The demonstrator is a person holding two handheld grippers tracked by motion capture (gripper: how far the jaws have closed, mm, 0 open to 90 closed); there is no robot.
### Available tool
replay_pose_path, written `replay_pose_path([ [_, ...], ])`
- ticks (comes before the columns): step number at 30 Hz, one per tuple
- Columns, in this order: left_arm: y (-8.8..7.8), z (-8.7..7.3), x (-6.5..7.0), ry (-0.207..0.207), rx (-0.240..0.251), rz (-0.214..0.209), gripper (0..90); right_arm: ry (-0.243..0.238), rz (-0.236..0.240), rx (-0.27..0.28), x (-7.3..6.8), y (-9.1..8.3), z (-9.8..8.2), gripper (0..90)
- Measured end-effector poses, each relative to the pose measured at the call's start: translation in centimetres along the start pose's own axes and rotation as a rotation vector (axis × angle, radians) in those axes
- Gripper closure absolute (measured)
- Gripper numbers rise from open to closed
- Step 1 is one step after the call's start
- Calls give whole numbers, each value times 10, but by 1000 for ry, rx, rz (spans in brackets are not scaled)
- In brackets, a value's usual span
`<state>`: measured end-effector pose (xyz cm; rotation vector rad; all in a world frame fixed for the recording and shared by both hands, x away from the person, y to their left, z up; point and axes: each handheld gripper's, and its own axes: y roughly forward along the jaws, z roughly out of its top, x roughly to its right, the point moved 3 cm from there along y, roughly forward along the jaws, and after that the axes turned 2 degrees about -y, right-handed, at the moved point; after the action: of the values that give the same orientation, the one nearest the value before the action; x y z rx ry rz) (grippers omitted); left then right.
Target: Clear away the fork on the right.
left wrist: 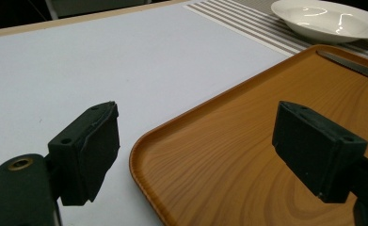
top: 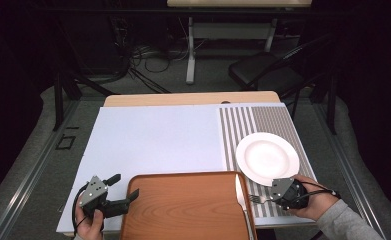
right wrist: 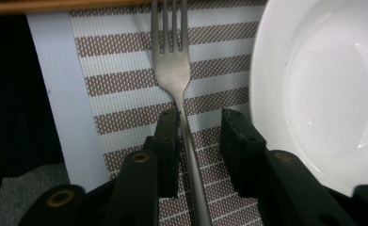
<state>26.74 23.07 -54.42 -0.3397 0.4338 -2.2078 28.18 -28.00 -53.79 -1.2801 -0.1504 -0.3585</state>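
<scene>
My right gripper (right wrist: pixel 198 127) is down at the bottom of its own view, jaws narrow around the fork (right wrist: pixel 174 70). The fork lies on the striped mat (right wrist: pixel 125 89), just left of the white plate (right wrist: pixel 332 94). One jaw touches the handle. The other has a gap, so I am not holding it. I think I should squeeze slowly and keep the handle in the middle.

My left gripper (left wrist: pixel 196 150) is wide, with the corner of the tray (left wrist: pixel 247 141) between its jaws. The high view shows the whole table (top: pixel 153 135). The left gripper view shows a knife (left wrist: pixel 356 66) on the tray.
</scene>
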Motion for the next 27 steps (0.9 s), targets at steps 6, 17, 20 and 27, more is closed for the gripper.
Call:
replay_pose_path([
  [6,0,0,0,0,0,0,157,-27,19,-30,0,7,-2,718],
  [17,0,0,0,0,-1,0,157,-53,39,-86,0,15,-7,734],
  [20,0,0,0,-2,-1,0,157,-63,33,-103,0,17,-7,727],
  [27,1,0,0,-2,0,-2,157,-62,39,-116,1,18,-8,769],
])
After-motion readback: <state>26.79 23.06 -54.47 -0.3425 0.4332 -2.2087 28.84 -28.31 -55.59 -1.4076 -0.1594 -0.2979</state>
